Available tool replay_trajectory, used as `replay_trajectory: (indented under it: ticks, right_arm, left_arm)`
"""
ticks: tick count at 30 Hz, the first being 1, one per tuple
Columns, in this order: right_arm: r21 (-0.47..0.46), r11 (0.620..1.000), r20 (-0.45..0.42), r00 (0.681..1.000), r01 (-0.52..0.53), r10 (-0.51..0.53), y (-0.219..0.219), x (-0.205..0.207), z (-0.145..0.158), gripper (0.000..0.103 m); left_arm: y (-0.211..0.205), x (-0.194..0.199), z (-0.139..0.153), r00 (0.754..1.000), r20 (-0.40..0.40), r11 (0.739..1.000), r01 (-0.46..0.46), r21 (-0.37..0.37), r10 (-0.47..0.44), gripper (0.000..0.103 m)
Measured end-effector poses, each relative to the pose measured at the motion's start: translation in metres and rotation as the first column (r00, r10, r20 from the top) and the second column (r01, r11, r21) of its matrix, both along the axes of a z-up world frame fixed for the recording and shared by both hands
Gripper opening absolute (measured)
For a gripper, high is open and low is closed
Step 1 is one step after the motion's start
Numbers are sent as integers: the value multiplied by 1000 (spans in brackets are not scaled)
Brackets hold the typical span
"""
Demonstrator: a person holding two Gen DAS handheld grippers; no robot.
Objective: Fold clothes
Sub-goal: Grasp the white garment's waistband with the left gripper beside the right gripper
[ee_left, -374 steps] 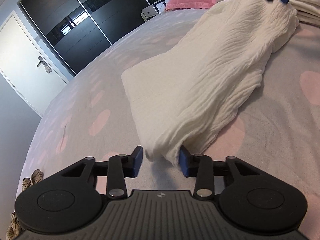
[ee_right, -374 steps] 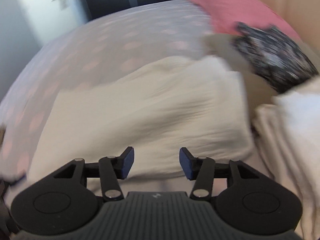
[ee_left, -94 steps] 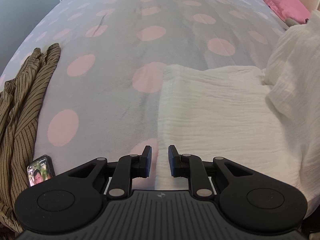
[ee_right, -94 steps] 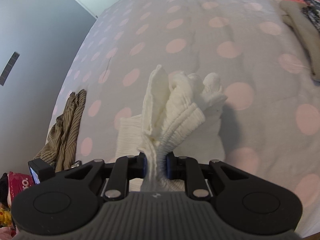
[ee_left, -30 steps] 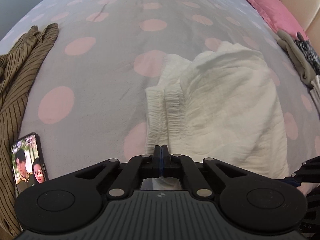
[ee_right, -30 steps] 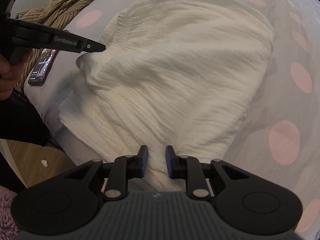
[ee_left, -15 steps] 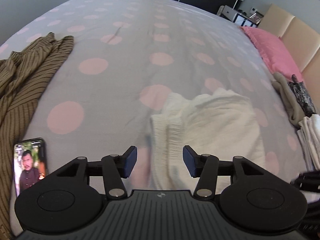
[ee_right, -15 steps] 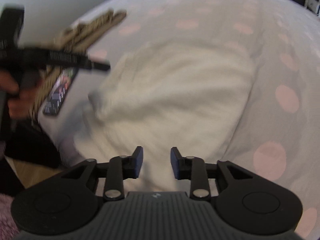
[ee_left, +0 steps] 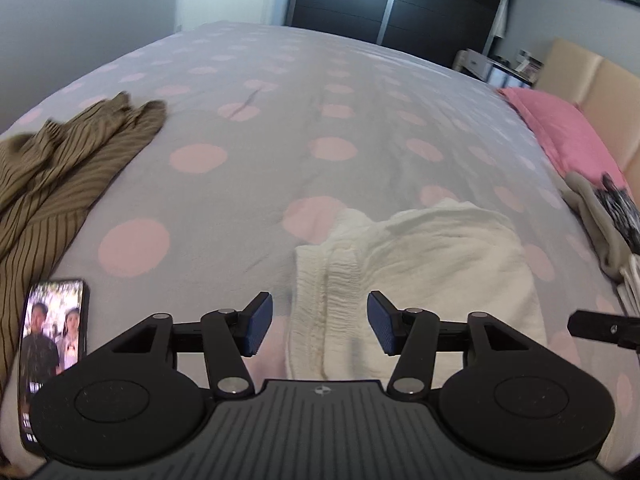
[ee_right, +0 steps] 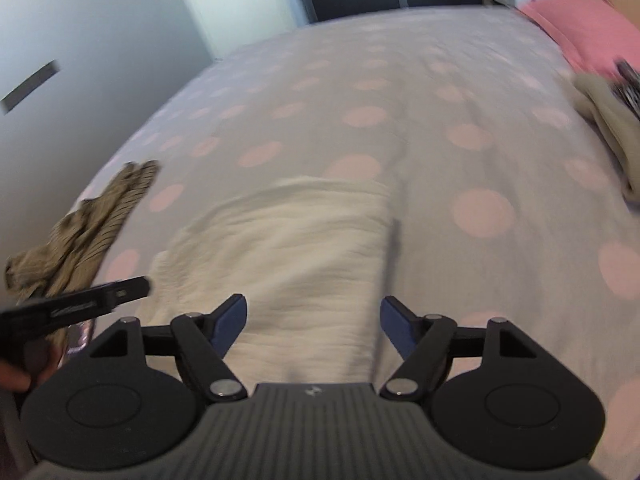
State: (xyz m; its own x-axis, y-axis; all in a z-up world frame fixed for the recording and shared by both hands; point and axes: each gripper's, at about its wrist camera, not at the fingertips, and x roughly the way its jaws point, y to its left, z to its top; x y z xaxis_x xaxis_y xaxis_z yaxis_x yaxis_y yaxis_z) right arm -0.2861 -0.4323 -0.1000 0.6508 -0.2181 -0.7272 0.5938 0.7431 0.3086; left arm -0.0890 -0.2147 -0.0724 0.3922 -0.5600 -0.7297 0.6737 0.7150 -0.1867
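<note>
A white crinkled garment (ee_left: 424, 268) lies folded on the grey bed cover with pink dots (ee_left: 280, 120), near its front edge. My left gripper (ee_left: 320, 322) hovers just above the garment's elastic waistband end, its jaws opening, and the pads touch no cloth. In the right wrist view the same white garment (ee_right: 296, 248) lies ahead and below my right gripper (ee_right: 314, 322), whose jaws are opening wide with nothing gripped. The left gripper's finger (ee_right: 100, 296) reaches in from the left there, and the right gripper's tip (ee_left: 600, 328) shows at the right edge of the left wrist view.
A brown striped garment (ee_left: 60, 172) is heaped at the bed's left edge, with a lit phone (ee_left: 52, 332) beside it. A pink pillow (ee_left: 568, 128), a beige garment (ee_left: 596, 224) and other clothes lie at the right by the headboard. Dark wardrobe doors (ee_left: 400, 4) stand behind the bed.
Both grippers have let go of the white garment and opened. Both have drawn back and tilted up, so more of the bed and room shows. The garment lies still.
</note>
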Motion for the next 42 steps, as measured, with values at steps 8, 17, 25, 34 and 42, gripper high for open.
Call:
replay_trajectory:
  ticks: [8,17,25,34,42]
  right_arm:
    - [114,982,-36,989,149,-146,-34,0,-27,76]
    - [73,997,-42,999,25,-22,-33,31,-34,81]
    - [150,987,-100,994,50,-35,-44,51,-55,81]
    - [199,980,-147,989,14,16,-47,76,-71,84]
    - [197,980,-172,985,5,30,-49,87,-71,87]
  left_arm:
    - [-16,15,-12,999,-45,999,14,38,-12,63]
    - [-35,29,-41,986,-164,995,27,92,-11,63]
    - [-39,41,-54,966,-258,998,25,51,-11,64]
    - [-49,48,-60,957,-287,999,42,32,-31,66]
    - [-56,65,-51,907,-421,999,26,45,-5,65]
